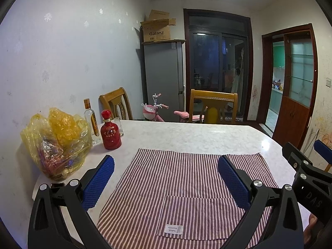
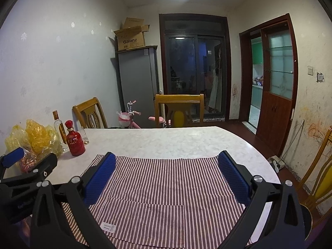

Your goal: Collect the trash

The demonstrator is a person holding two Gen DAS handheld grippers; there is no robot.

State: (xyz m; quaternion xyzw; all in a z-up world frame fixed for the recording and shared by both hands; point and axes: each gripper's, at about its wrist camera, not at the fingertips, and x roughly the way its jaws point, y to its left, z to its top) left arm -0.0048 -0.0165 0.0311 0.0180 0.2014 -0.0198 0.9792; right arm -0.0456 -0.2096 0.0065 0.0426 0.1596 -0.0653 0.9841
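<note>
Left gripper (image 1: 166,182) and right gripper (image 2: 167,178) spread wide, holding nothing, poised above the striped cloth (image 1: 186,186). Yellow plastic bag (image 1: 56,145) slumped at the table's (image 1: 197,137) left edge beside the red bottle (image 1: 110,131) — likely light, soft, crinkly. Best pinched at its bunched top.
</note>
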